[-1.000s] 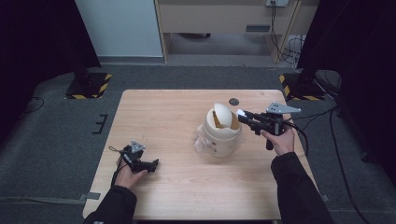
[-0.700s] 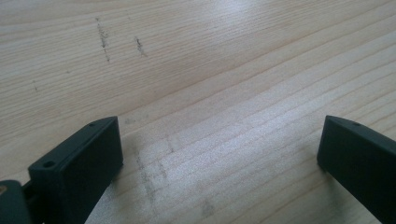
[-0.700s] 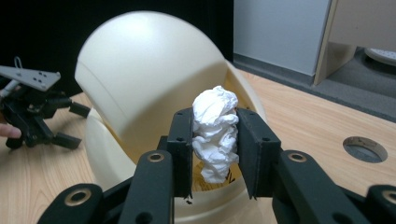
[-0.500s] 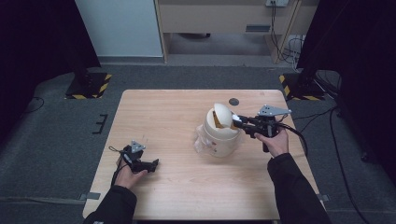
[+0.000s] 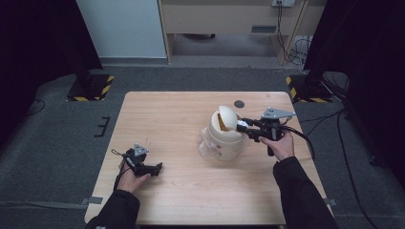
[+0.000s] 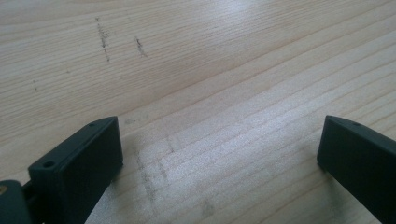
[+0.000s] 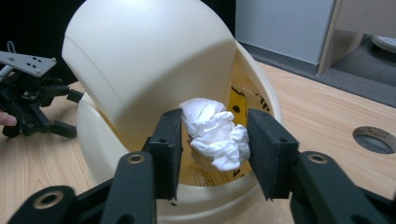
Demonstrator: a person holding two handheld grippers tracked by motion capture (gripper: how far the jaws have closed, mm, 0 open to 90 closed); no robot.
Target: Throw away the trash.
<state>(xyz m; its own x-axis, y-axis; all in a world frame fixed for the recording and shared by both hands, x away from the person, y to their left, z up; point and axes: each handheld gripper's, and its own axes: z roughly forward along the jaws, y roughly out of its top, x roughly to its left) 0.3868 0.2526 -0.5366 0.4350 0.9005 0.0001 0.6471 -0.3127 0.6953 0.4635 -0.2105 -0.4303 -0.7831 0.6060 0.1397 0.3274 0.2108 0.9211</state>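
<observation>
1. The cream bin stands right of centre on the bench, its tilted swing lid covering much of the mouth.
2. The right gripper holding a white wad occupies the remaining opening.

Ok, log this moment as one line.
right gripper: shut on crumpled white tissue | over cream swing-lid plastic bin opening | left gripper: open, on wooden table

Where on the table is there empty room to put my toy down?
The wooden table is bare along its far-left part, and in the middle between the left gripper and the cream swing-lid bin. It is crowded on the right, where the right gripper reaches the bin.
</observation>
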